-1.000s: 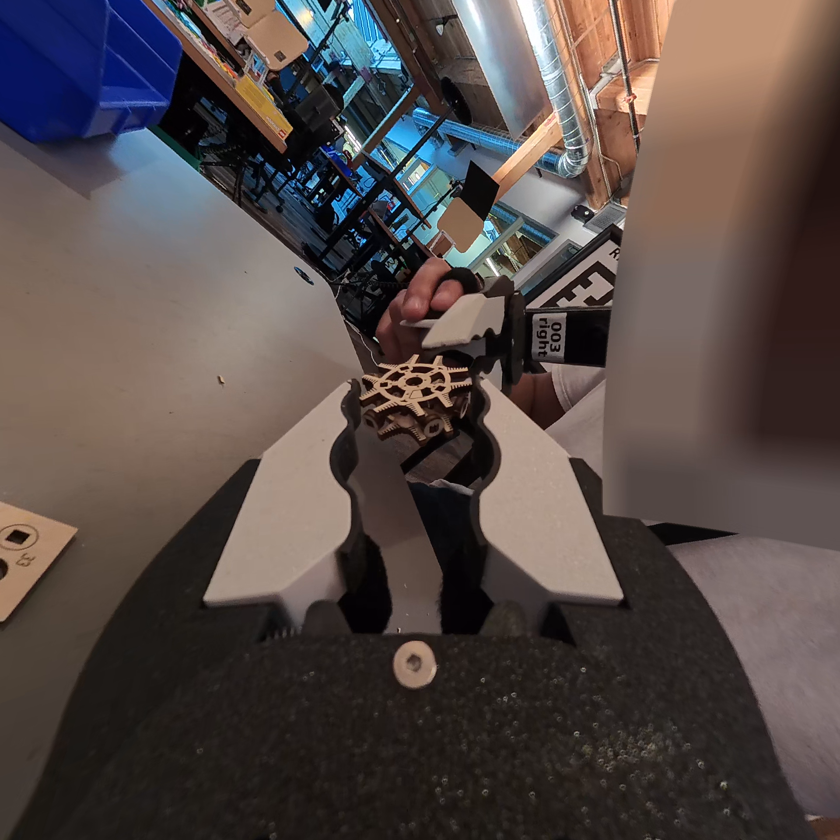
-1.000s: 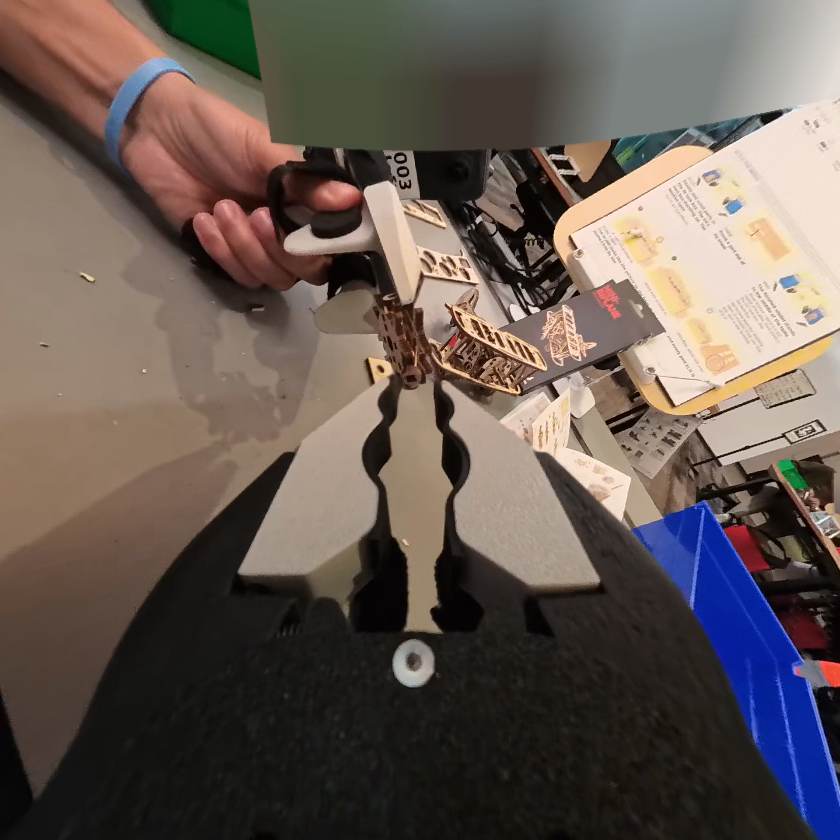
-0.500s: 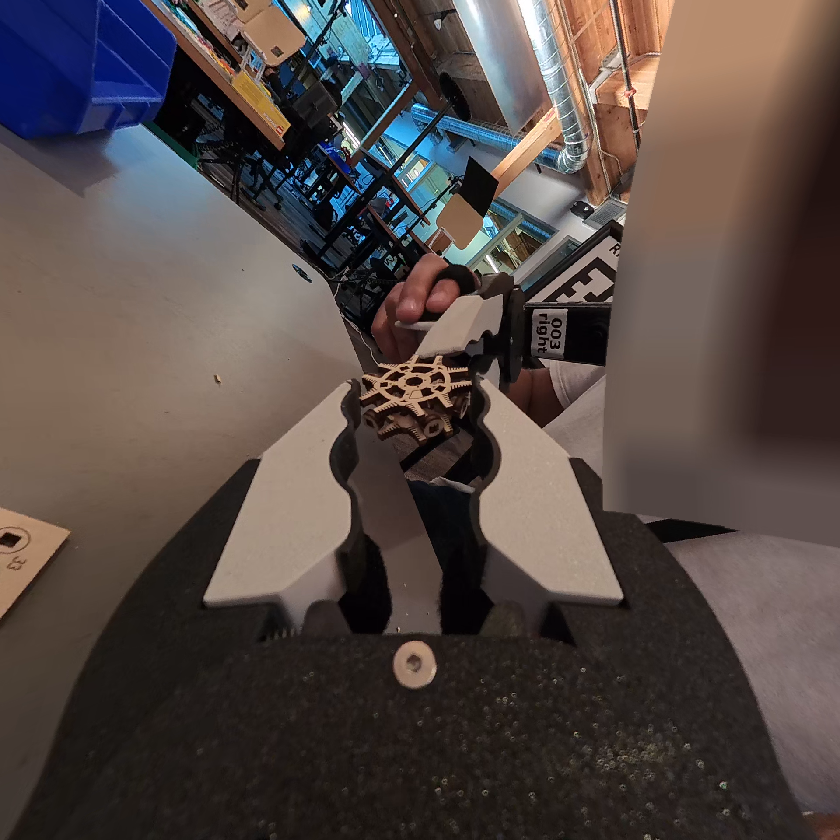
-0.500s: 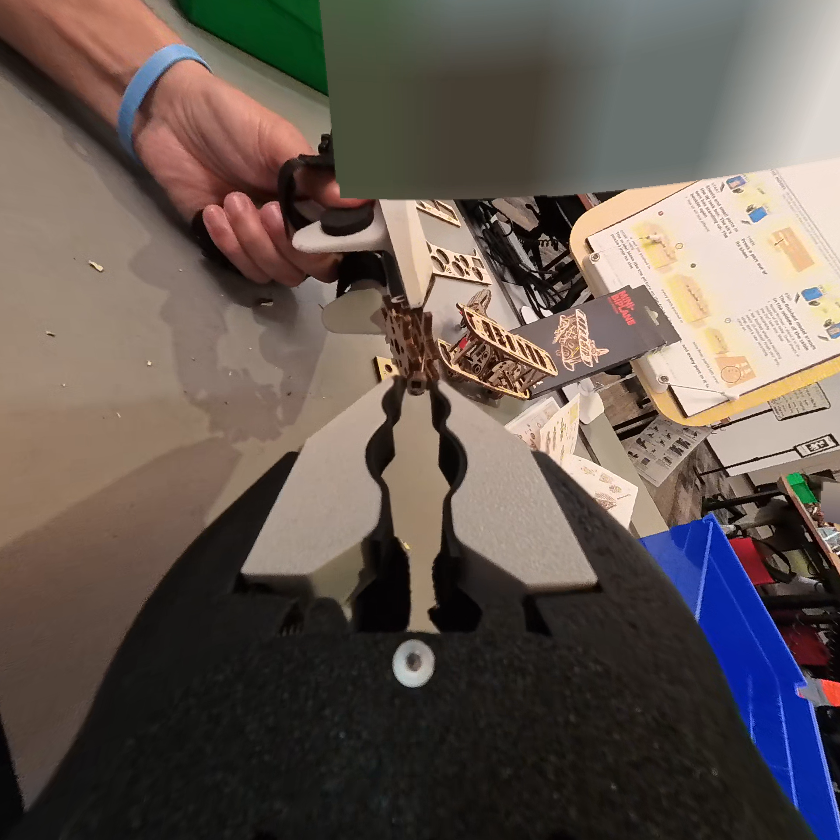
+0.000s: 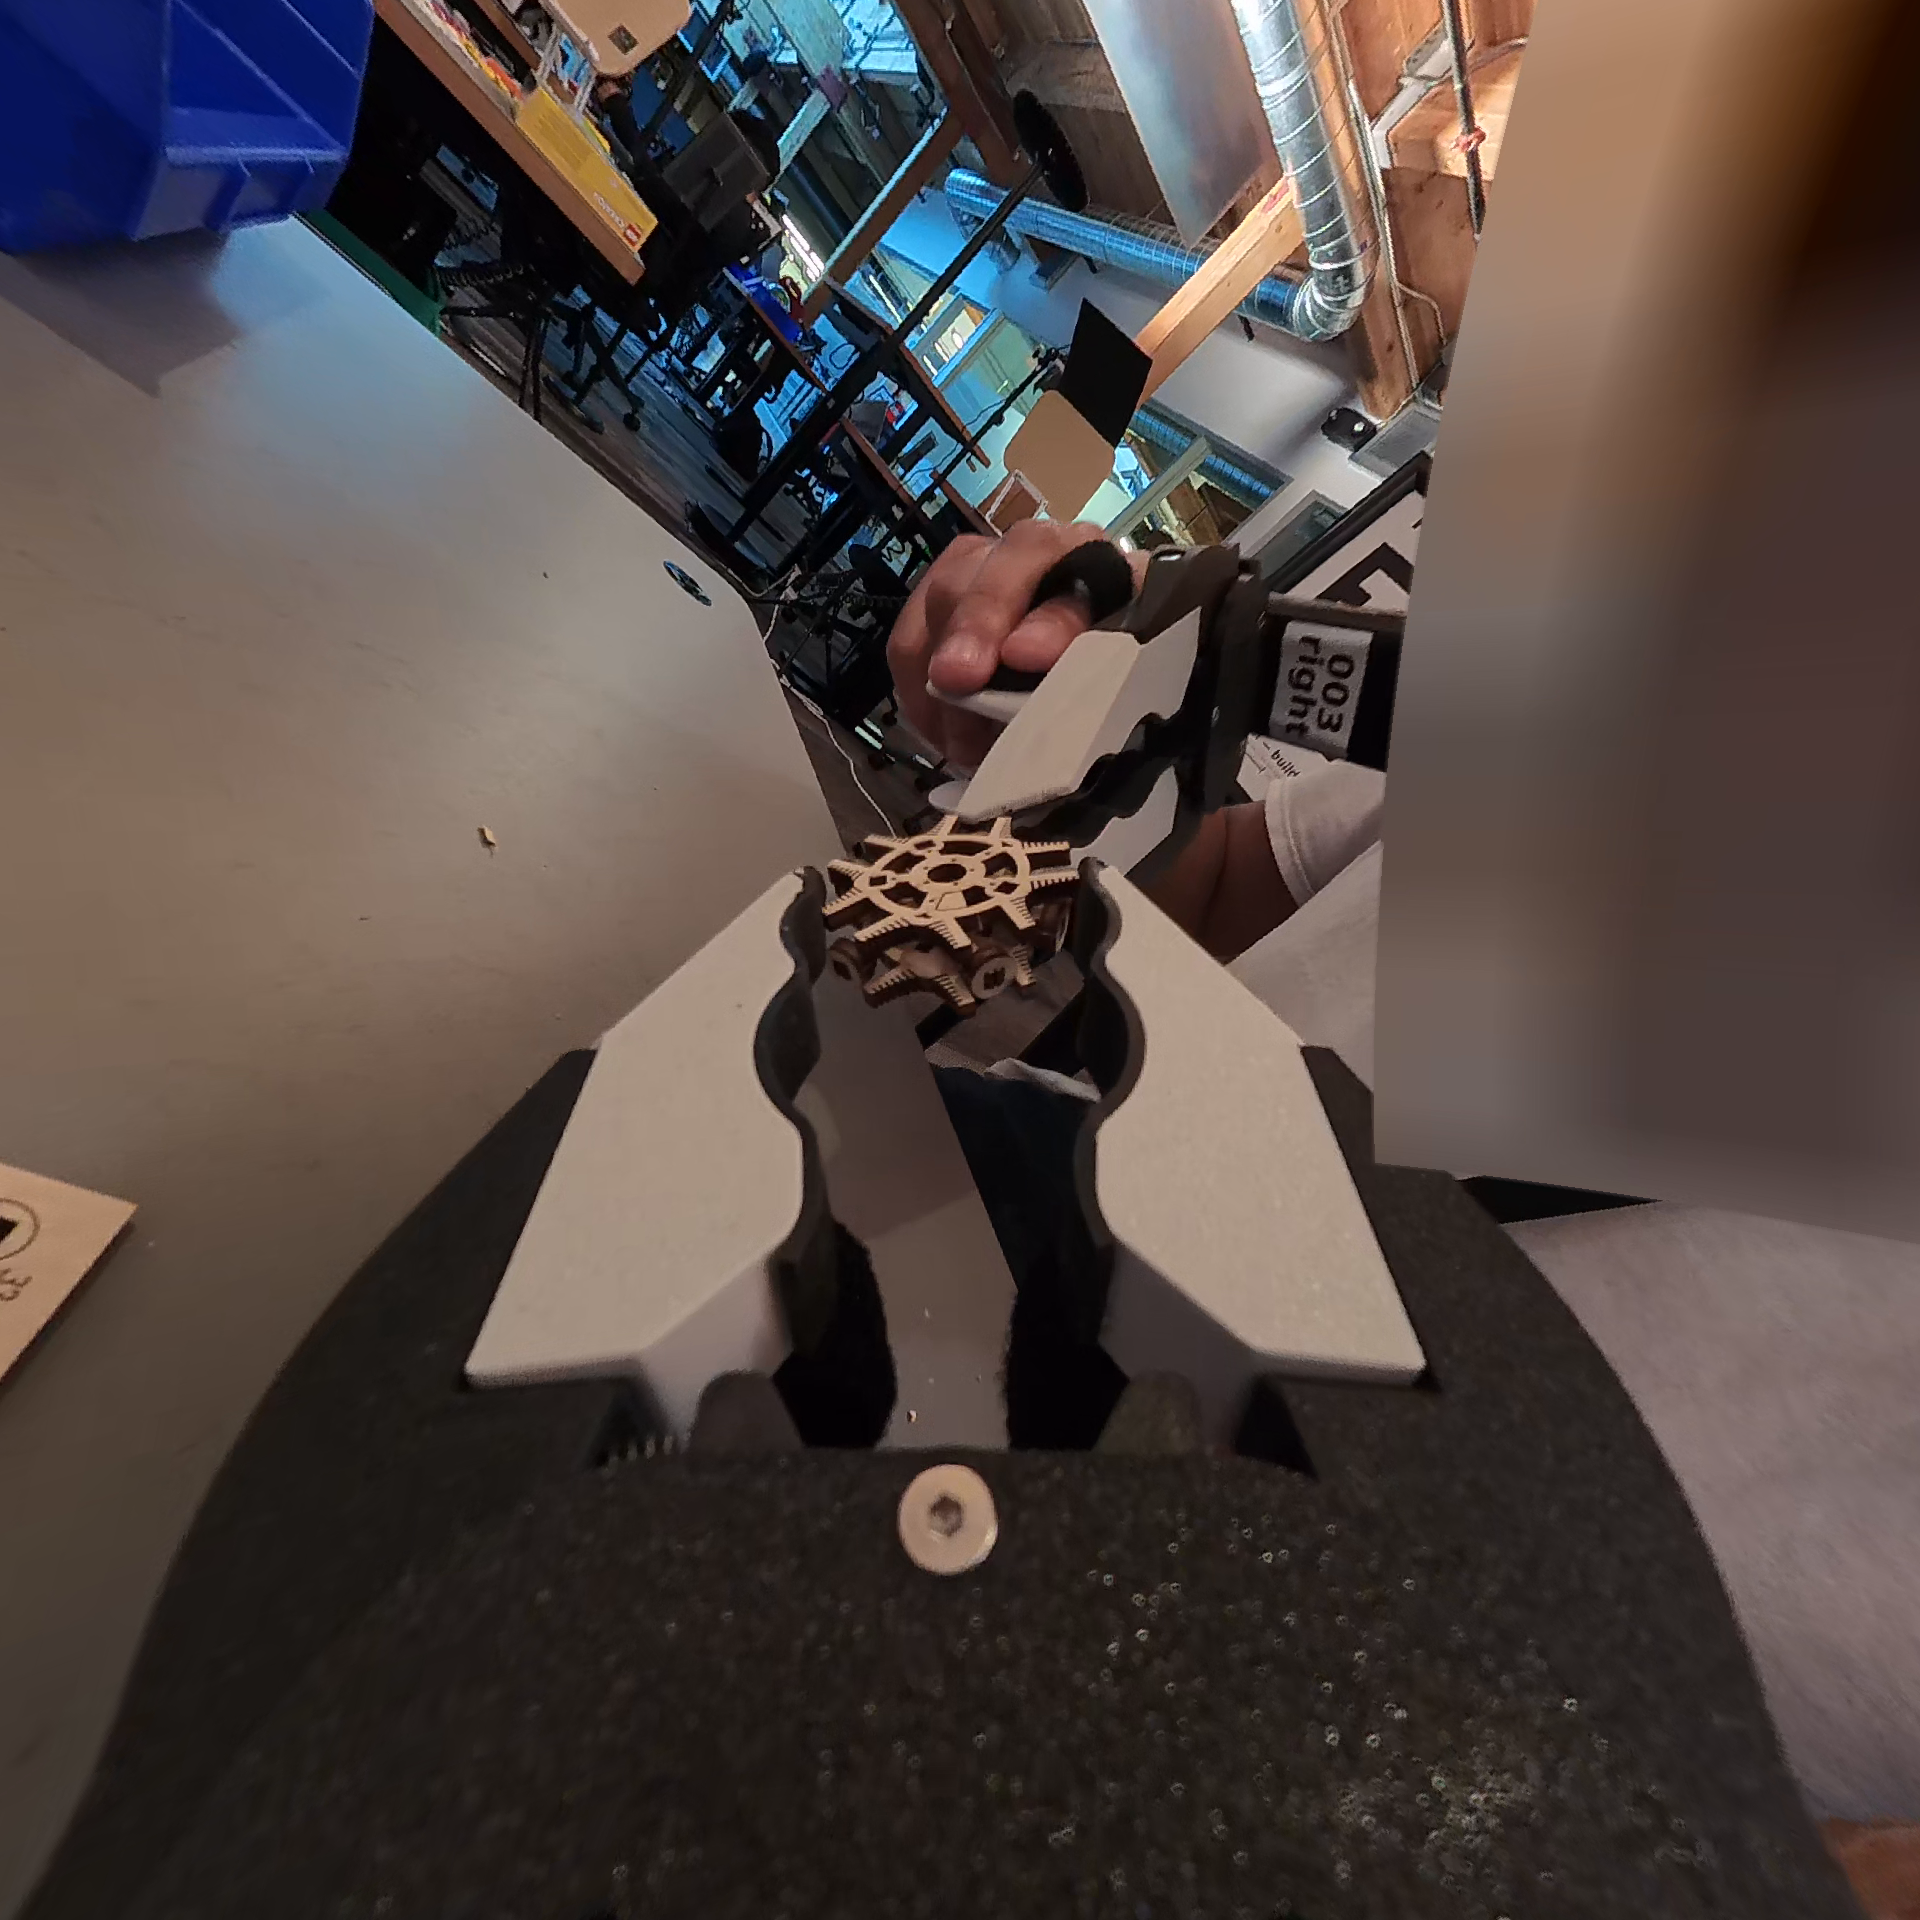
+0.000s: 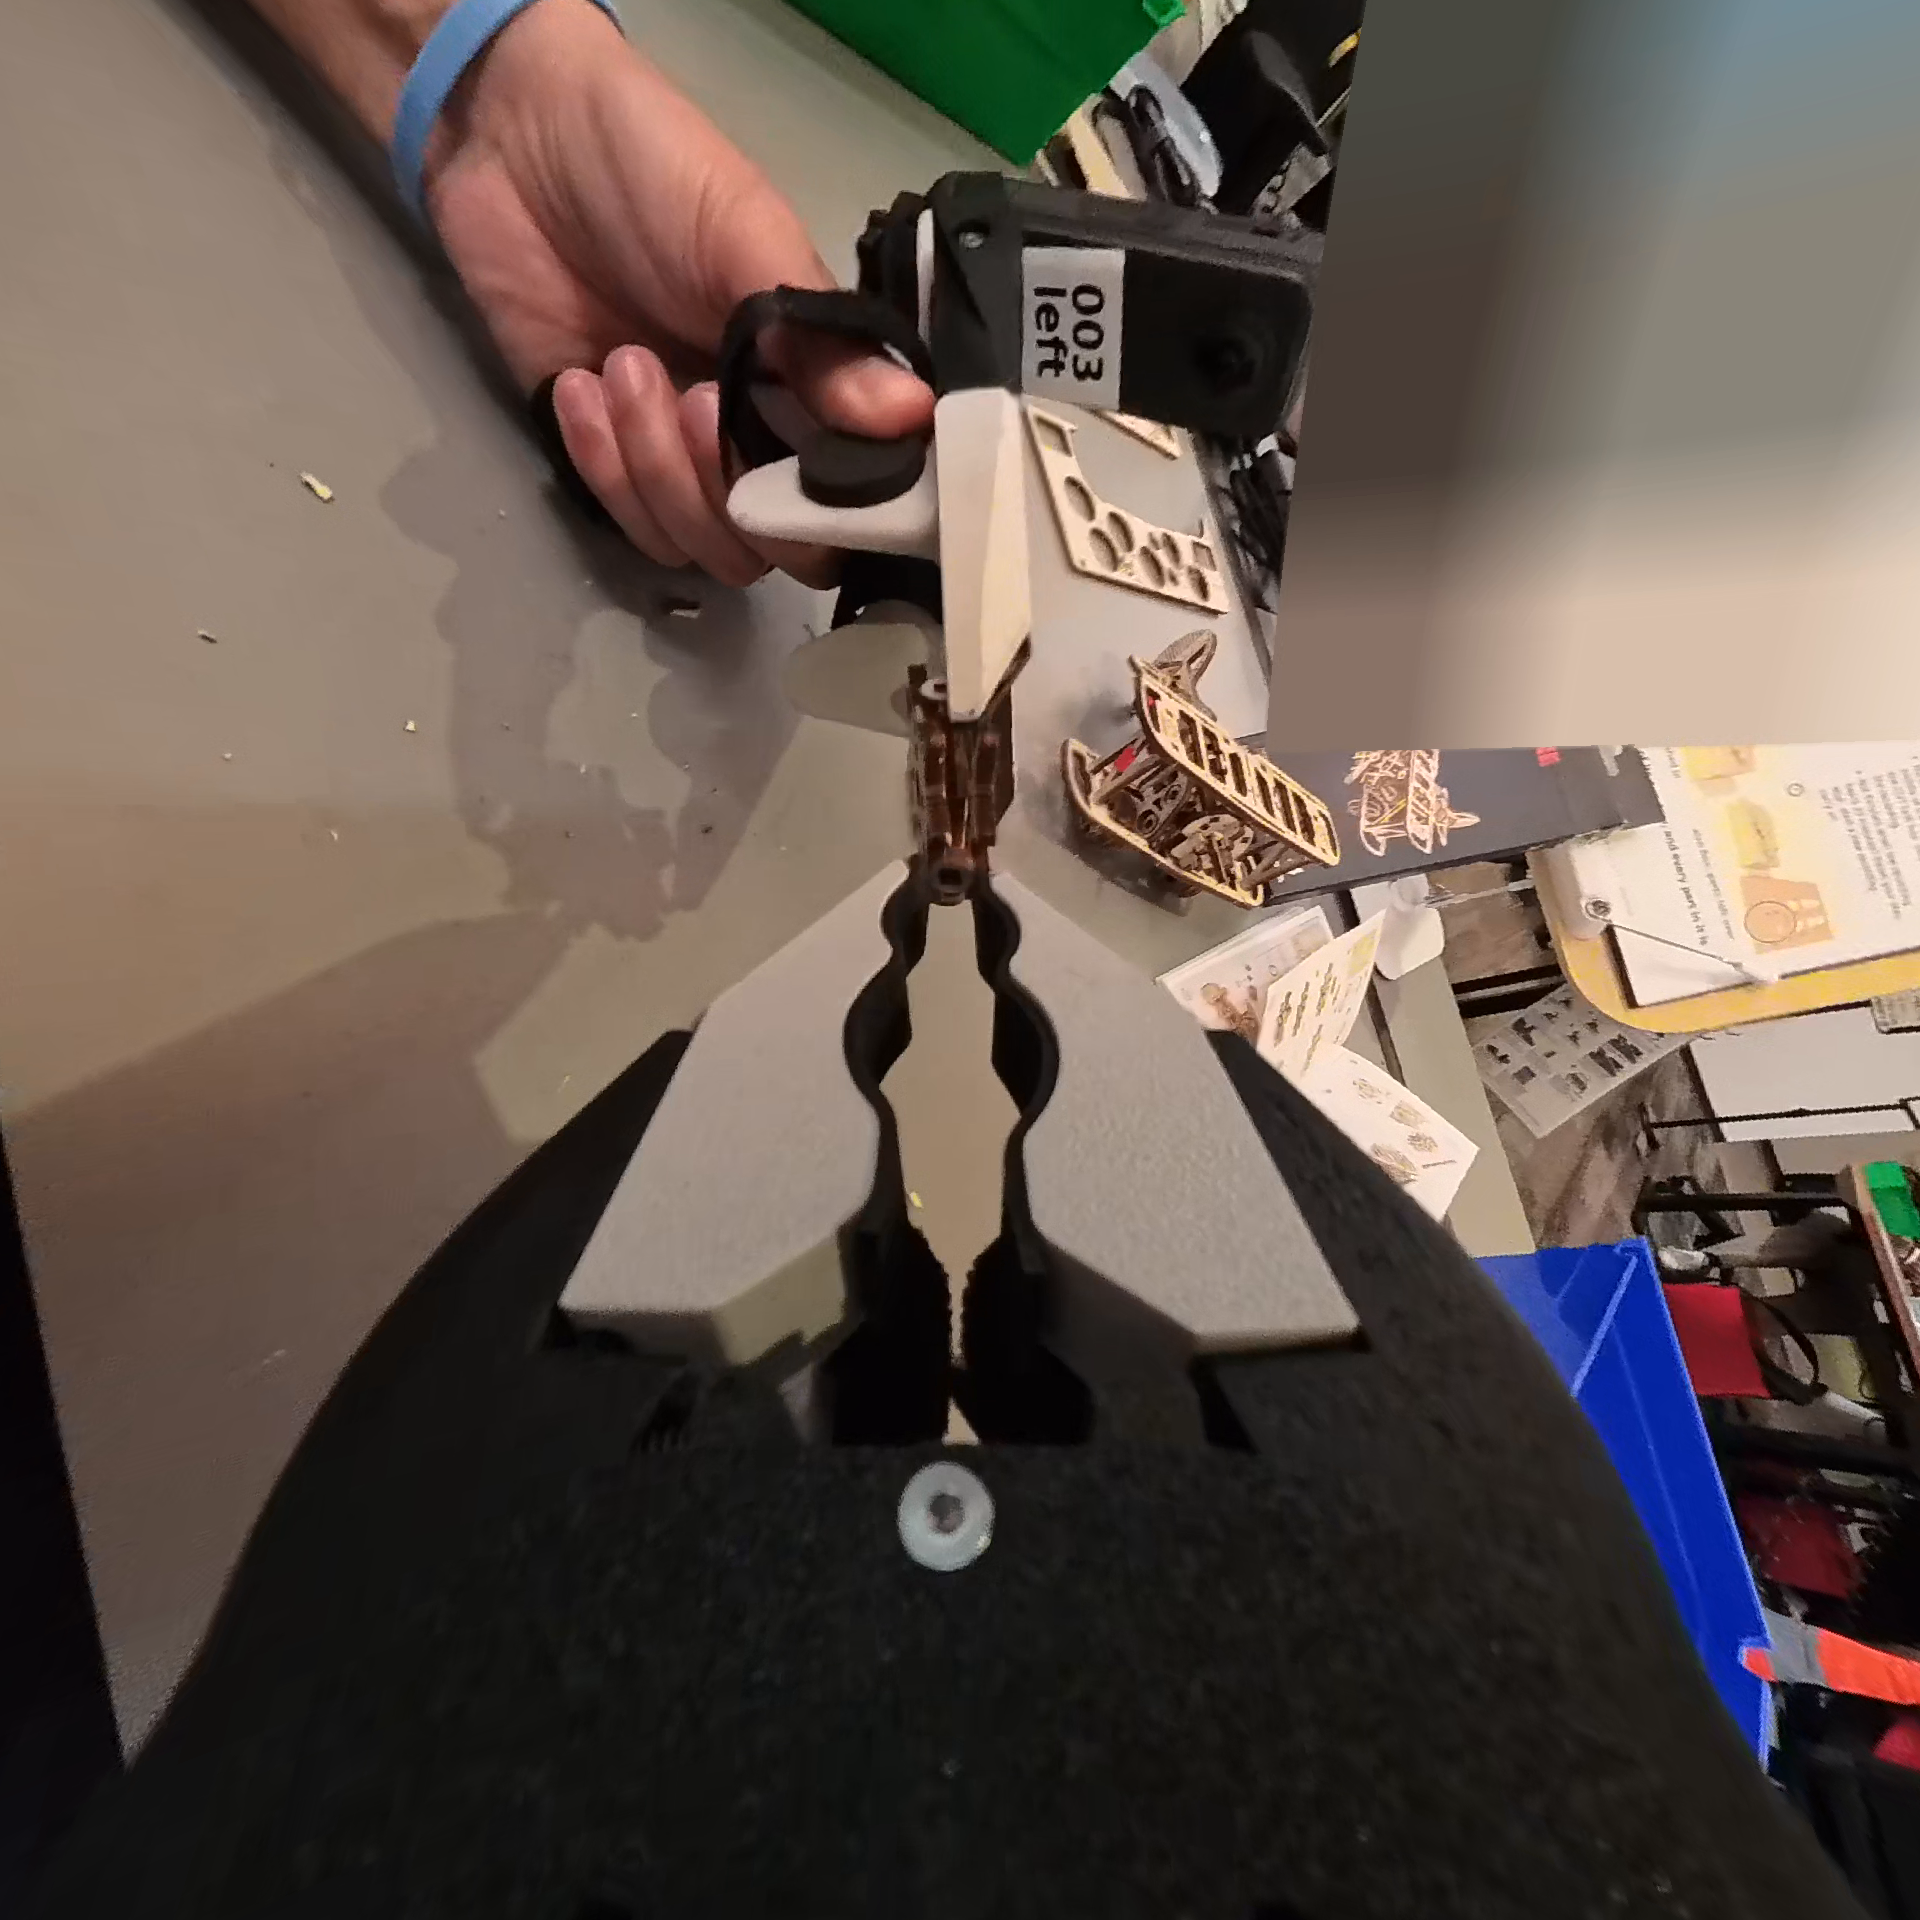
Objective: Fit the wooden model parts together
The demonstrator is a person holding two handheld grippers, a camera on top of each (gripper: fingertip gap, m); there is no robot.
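Wooden gear cluster (image 5: pixel 940 914), a stack of toothed wheels, sits pinched across its rim by the left tongs (image 5: pixel 943 906), lifted off the grey table (image 5: pixel 312 727). From its 1 o'clock side the right tongs (image 6: pixel 948 902) have their tips pressed together on a small dark hub at the cluster's edge. To seat that piece well, I'd hold the left grip rigid and push straight along the slot, without twisting. At 3 o'clock on the table stands a finished wooden biplane (image 6: pixel 1195 800).

Table: grey top (image 5: pixel 312 727), wood crumbs scattered.
Beyond its edge: workbenches (image 5: pixel 582 156), black frames.
Ceiling: timber beams (image 5: pixel 1226 281), silver duct (image 5: pixel 1304 156).
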